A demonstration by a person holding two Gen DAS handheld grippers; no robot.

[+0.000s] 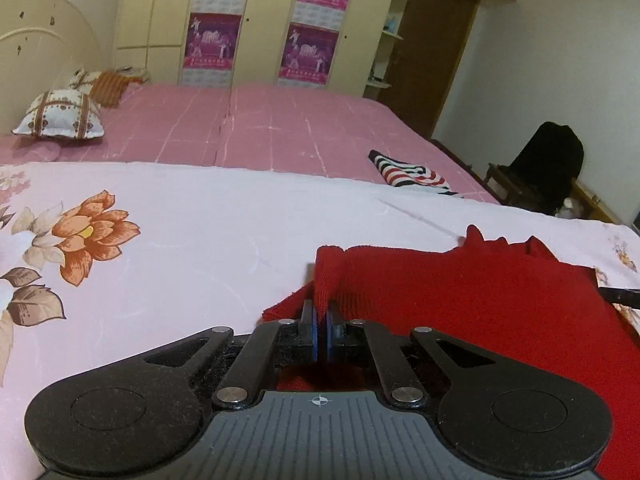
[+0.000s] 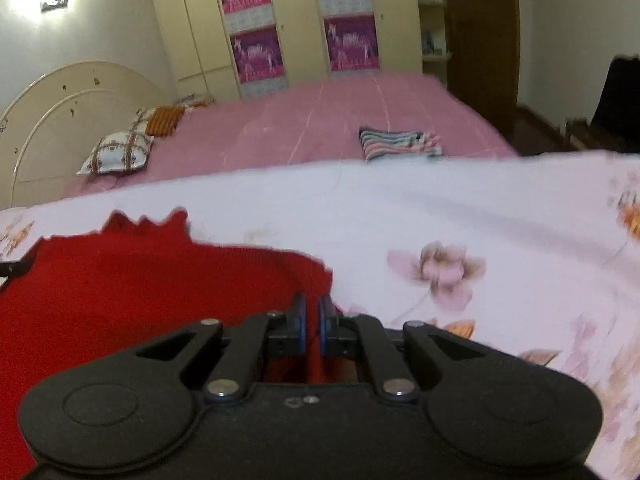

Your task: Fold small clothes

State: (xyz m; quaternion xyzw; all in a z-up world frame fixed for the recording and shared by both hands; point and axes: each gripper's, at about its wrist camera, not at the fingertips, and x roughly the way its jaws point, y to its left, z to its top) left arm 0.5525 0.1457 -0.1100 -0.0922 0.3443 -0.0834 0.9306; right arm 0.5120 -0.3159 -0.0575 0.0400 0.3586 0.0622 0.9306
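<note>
Left claw (image 1: 321, 322) clamped on a pinch of the red knit garment (image 1: 460, 300) at its near-left edge; fabric bunches up between the blue pads (image 1: 315, 334); right claw (image 2: 312, 322) nearly closed at the garment's near-right edge, red cloth sits in the narrow gap, looks gripped though blur makes pad contact hard to confirm; garment lies mostly flat on the floral sheet (image 1: 180, 248), collar end pointing away, one corner already lifted at the left claw; judging by this, the fold is just starting: both near corners taken, nothing carried over yet; left to do is bring the near edge toward the far edge, then tidy; further out on the pink bed (image 1: 280, 128), a striped garment (image 1: 412, 174) lies in a compact bundle, probably one already folded; pillows (image 1: 60, 114) by the headboard, wardrobe (image 1: 260, 20) behind.
</note>
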